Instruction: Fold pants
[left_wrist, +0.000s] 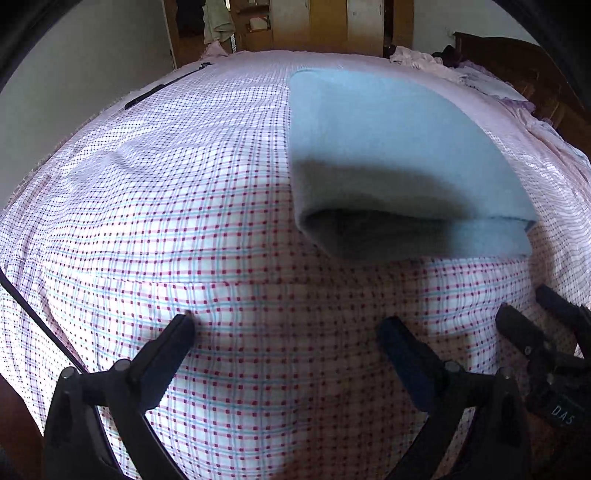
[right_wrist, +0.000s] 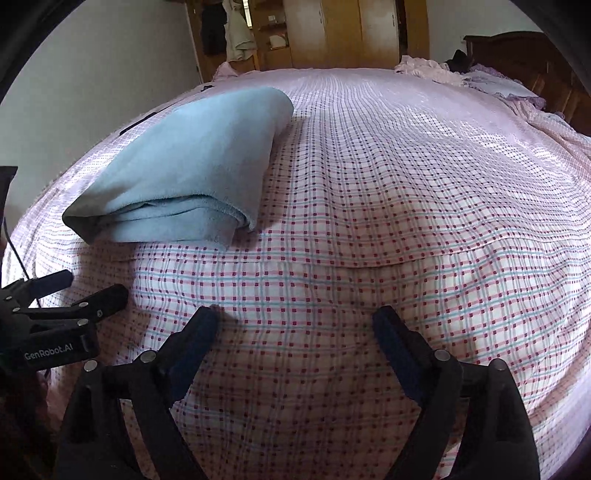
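Light blue pants (left_wrist: 388, 147) lie folded into a thick rectangle on the checked bed sheet (left_wrist: 184, 221). In the right wrist view the pants (right_wrist: 192, 158) are at the upper left, with stacked layers showing at the near end. My left gripper (left_wrist: 288, 325) is open and empty, just short of the near fold. My right gripper (right_wrist: 295, 317) is open and empty over bare sheet, to the right of the pants. The right gripper also shows at the right edge of the left wrist view (left_wrist: 532, 306), and the left gripper at the left edge of the right wrist view (right_wrist: 96, 284).
A pile of pink and purple bedding (right_wrist: 461, 75) lies at the far right by a dark wooden headboard (right_wrist: 524, 55). A wooden wardrobe (right_wrist: 343, 33) and hanging clothes (right_wrist: 236, 33) stand beyond the bed. A black cable (left_wrist: 162, 88) lies along the far left edge.
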